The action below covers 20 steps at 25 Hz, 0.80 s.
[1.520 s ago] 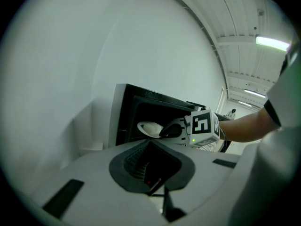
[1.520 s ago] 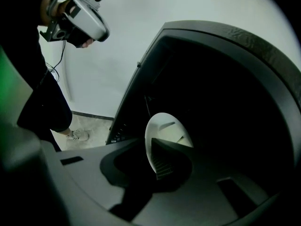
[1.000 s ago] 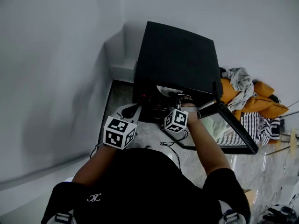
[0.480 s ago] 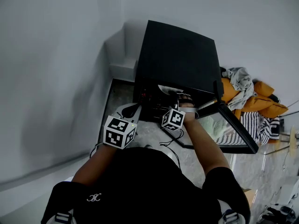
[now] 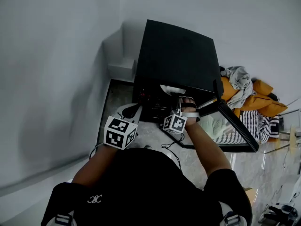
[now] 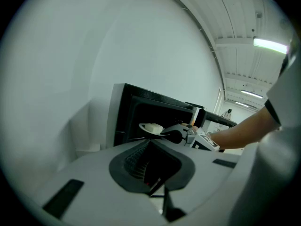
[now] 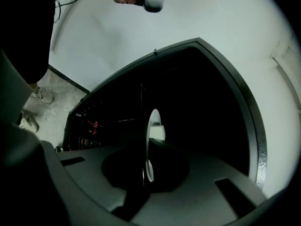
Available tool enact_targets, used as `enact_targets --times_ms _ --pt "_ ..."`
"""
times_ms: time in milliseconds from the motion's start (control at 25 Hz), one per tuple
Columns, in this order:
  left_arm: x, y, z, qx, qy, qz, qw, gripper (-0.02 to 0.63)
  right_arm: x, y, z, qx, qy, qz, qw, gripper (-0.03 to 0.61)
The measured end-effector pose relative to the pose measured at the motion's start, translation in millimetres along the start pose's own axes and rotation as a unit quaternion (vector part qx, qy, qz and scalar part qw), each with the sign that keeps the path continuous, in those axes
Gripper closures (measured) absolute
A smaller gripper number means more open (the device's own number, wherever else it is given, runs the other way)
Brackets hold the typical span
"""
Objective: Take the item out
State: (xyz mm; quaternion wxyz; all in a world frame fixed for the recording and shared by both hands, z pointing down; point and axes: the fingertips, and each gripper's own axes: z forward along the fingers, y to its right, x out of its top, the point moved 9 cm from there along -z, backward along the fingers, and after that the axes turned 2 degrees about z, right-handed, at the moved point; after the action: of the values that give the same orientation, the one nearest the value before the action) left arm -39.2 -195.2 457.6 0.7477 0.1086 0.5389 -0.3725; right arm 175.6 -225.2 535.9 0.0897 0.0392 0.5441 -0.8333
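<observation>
A black microwave oven point(image 5: 178, 60) stands with its door point(image 5: 233, 126) swung open to the right. My right gripper point(image 5: 181, 101) is at the oven mouth, shut on the rim of a white plate point(image 5: 171, 89). In the right gripper view the plate point(image 7: 151, 140) shows edge-on between the jaws, with a pale block of food point(image 7: 159, 132) on it. The left gripper view shows the same plate point(image 6: 150, 127) just outside the dark cavity. My left gripper point(image 5: 134, 110) hangs low at the oven's left front, shut and holding nothing.
A heap of orange and grey clothes point(image 5: 249, 95) and a striped cloth point(image 5: 256, 124) lie right of the door. A white ledge point(image 5: 120, 65) sits left of the oven against the wall. A loose cable point(image 5: 171, 147) lies on the marble surface point(image 5: 117, 98).
My right gripper has drawn back a little toward the person with the plate, which now sits further out of the oven mouth. The left gripper has barely moved.
</observation>
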Motion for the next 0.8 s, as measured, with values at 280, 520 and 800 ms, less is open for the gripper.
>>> enact_targets --times_ms 280,520,800 --pt "1.1 -0.9 1.4 -0.011 -0.002 -0.002 0.9999 0.614 6.3 -8.5 -26.1 -0.010 0.018 -0.030 0.999 0.558" --pt "-0.8 -0.1 9.1 -0.030 -0.009 -0.003 0.9995 0.614 11.3 -11.0 -42.8 -0.019 0.018 -0.021 0.999 0.558" --pt "1.4 3.2 17.2 -0.051 -0.016 0.005 0.9986 0.614 13.7 -9.8 -61.4 -0.025 0.021 -0.023 0.999 0.558"
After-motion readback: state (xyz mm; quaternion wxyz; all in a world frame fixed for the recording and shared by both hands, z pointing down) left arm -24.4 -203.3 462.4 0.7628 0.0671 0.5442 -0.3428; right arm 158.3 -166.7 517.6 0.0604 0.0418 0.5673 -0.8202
